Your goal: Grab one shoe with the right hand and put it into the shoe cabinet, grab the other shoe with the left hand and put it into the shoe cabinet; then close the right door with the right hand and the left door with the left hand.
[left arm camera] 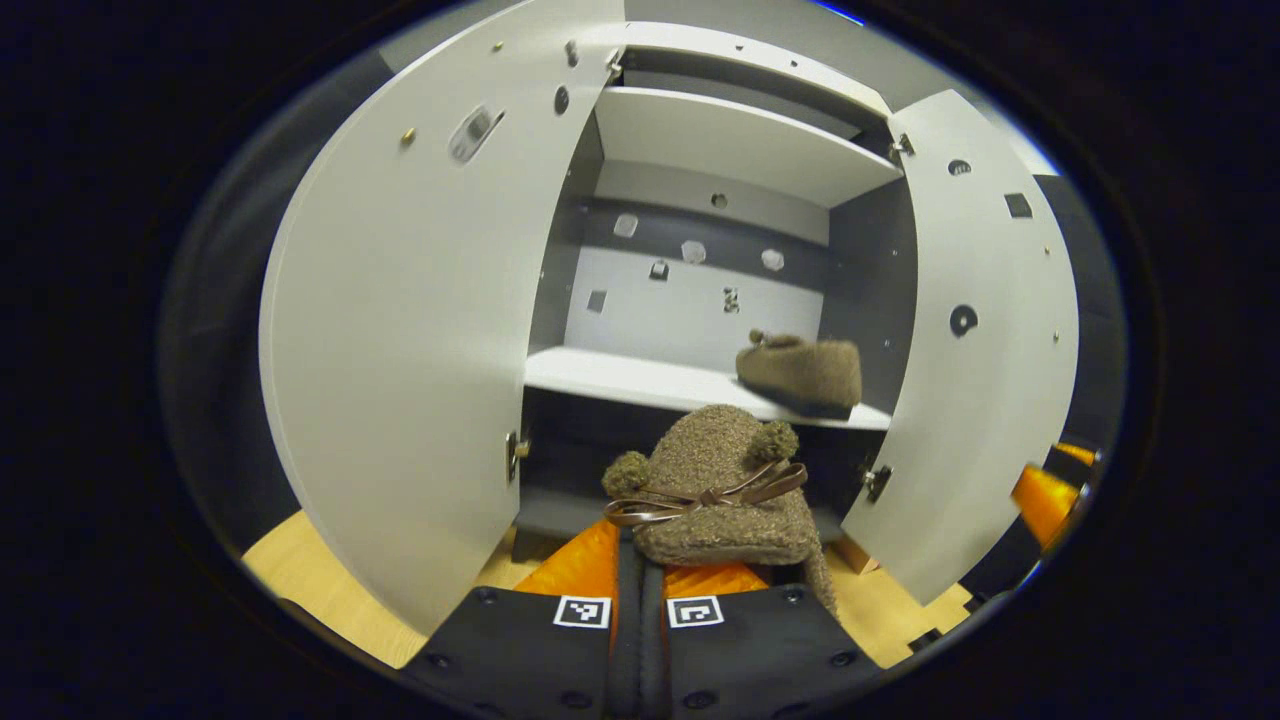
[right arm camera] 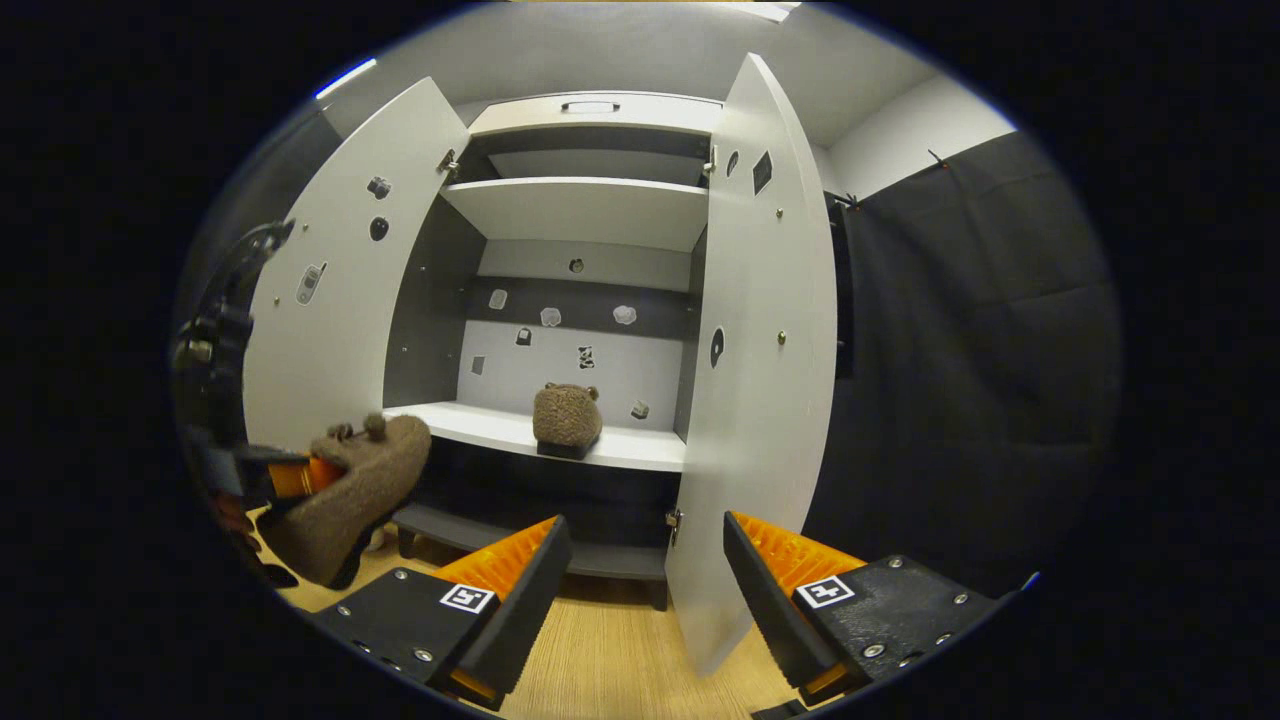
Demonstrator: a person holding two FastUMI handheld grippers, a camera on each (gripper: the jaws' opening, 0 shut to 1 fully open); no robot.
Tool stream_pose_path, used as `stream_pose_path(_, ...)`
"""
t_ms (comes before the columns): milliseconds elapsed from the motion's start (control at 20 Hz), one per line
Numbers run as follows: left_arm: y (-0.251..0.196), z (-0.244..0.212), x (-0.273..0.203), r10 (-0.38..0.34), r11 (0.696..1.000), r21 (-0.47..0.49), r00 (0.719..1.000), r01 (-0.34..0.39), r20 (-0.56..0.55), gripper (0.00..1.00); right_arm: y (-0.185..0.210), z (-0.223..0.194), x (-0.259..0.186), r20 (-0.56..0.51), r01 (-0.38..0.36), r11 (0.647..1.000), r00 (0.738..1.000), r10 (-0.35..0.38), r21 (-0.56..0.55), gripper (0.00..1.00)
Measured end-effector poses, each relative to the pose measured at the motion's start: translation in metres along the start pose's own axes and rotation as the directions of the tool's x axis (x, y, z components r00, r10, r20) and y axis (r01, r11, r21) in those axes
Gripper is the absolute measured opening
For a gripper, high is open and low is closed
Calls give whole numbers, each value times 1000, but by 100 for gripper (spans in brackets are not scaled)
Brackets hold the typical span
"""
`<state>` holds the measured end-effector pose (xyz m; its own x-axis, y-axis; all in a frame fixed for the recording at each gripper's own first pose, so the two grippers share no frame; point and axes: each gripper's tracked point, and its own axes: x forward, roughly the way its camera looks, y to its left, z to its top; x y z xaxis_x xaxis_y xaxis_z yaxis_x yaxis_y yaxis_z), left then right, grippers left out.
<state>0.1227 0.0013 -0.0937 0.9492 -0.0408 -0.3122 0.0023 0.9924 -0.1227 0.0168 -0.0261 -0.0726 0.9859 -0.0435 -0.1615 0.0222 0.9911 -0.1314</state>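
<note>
The left gripper (left arm camera: 640,585) clamped a brown slipper (left arm camera: 715,490) between its closed fingers, the open shoe cabinet (left arm camera: 700,380) ahead. Beyond the fingertips, a second slipper (left arm camera: 800,373) sat on the middle shelf (left arm camera: 620,378). The right gripper (right arm camera: 640,590) hung with fingers spread and empty, the right door (right arm camera: 765,400) between them.

My views are sharp but strongly bowed at the edges; light falls from overhead, leaving the shoe cabinet (right arm camera: 585,330) dim under its shelves.
</note>
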Motion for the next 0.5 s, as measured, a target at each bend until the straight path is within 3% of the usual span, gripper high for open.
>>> stream_pose_path(100,-10,56,27,-4,1000,-26,999,5,34,7,-1,2,-3,8,0,1000,1000,0,3,94)
stream_pose_path(150,-10,67,19,9,1000,-21,998,-8,57,7,-2,4,-4,15,2,1000,1000,-2,1,94)
stream_pose_path(250,-16,111,68,18,1000,13,994,-19,104,7,-5,5,-6,23,9,1000,1000,-9,-6,94)
stream_pose_path(400,-25,137,121,24,999,34,996,-27,82,7,-5,8,-9,30,13,1000,999,-12,-2,94)
stream_pose_path(500,-19,139,163,77,994,75,996,-80,44,9,-5,4,-11,24,8,1000,1000,-8,15,94)
